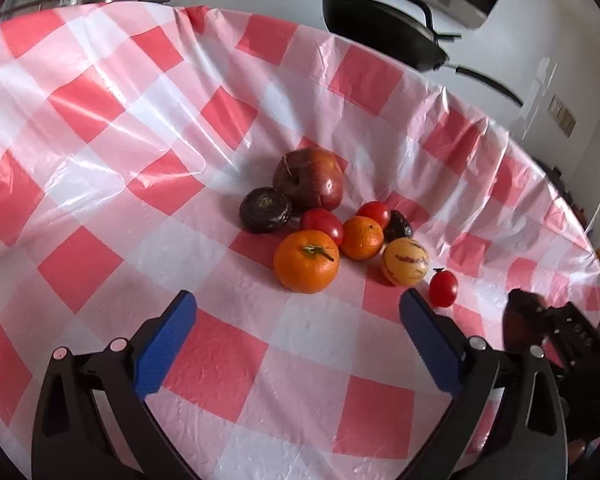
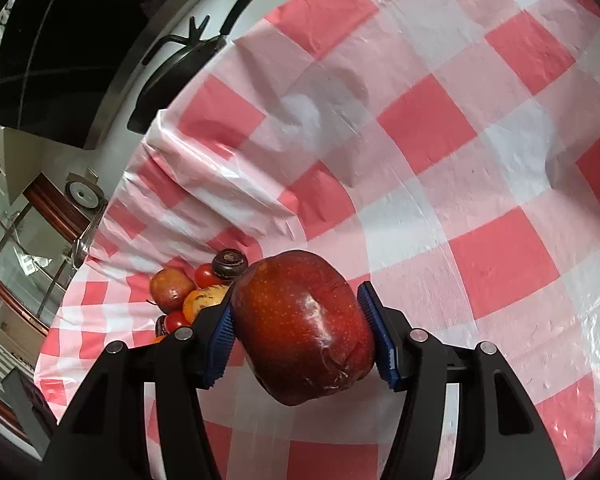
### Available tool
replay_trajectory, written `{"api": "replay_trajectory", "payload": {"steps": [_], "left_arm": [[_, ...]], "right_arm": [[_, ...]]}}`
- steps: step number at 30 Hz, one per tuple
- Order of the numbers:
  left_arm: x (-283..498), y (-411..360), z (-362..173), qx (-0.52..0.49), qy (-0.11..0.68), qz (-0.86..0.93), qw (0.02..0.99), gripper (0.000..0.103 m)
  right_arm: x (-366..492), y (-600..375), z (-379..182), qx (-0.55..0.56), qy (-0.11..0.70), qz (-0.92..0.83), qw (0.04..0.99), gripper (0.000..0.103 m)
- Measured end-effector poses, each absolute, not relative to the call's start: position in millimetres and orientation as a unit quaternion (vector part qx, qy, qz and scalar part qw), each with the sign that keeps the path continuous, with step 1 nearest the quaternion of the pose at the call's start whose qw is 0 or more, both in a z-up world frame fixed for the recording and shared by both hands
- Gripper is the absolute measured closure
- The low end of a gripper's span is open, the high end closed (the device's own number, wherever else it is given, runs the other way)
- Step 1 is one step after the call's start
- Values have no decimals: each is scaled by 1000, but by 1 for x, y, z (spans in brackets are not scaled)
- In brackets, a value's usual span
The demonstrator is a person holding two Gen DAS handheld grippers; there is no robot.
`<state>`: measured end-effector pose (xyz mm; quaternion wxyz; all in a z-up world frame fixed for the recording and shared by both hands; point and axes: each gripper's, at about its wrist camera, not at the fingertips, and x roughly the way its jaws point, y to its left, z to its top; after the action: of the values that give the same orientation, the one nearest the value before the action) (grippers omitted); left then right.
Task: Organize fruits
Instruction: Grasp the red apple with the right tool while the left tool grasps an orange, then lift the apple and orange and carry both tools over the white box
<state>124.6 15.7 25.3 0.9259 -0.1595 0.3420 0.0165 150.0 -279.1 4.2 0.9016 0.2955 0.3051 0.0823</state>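
We see a big red apple (image 2: 302, 328) clamped between the blue pads (image 2: 220, 344) of the right gripper (image 2: 304, 334) — both pads press its sides, and it hangs clear of the checked cloth (image 2: 480, 160). Its skin is glossy, with a wrinkled scar near the lower end.

To the left of that apple in the right wrist view lies the fruit pile, partly hidden by the gripper's left finger. In the left wrist view we count the pile better: a second apple (image 1: 309, 178) at the back, a dark round fruit (image 1: 265, 210) touching it on the left, two tomatoes (image 1: 322, 225) in front of the apple, a small orange (image 1: 362, 238) between them, and a large orange (image 1: 306, 261) with a green stem nearest us. A dark wrinkled fruit (image 1: 398, 226) sits just right of the small orange, a yellow striped fruit (image 1: 405, 261) in front of it, and a third tomato (image 1: 443, 288) lies a little apart to the right.

The left gripper (image 1: 298, 312) hovers near the pile with its jaws wide apart and nothing between them. The right gripper's body shows blurred at the right edge of that view.

Beyond the cloth — a black pan (image 1: 384, 34) and a dark range hood (image 2: 60, 48).
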Motion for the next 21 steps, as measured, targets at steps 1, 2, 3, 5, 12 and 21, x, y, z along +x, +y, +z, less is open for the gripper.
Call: {"api": "replay_trajectory", "payload": {"steps": [1,2,3,5,12,21], "left_arm": [[129,14,26,-147,345,22,927,3],[135,12,26,-136,347,24,928,4],[140,12,25,-129,350,25,927,5],[154,10,23,-108,364,34,925,15],[194,1,6,-63,433,29,899,49],[137,14,39,-105,365,-8,925,58]], "right_arm": [[152,-276,2,292,309,84,901,46],[152,-275,2,289,310,86,902,46],[153,-272,2,283,309,84,904,46],[144,-274,8,275,310,86,906,46],[145,-272,7,270,311,87,907,45],[144,-272,7,267,312,88,908,46]]}}
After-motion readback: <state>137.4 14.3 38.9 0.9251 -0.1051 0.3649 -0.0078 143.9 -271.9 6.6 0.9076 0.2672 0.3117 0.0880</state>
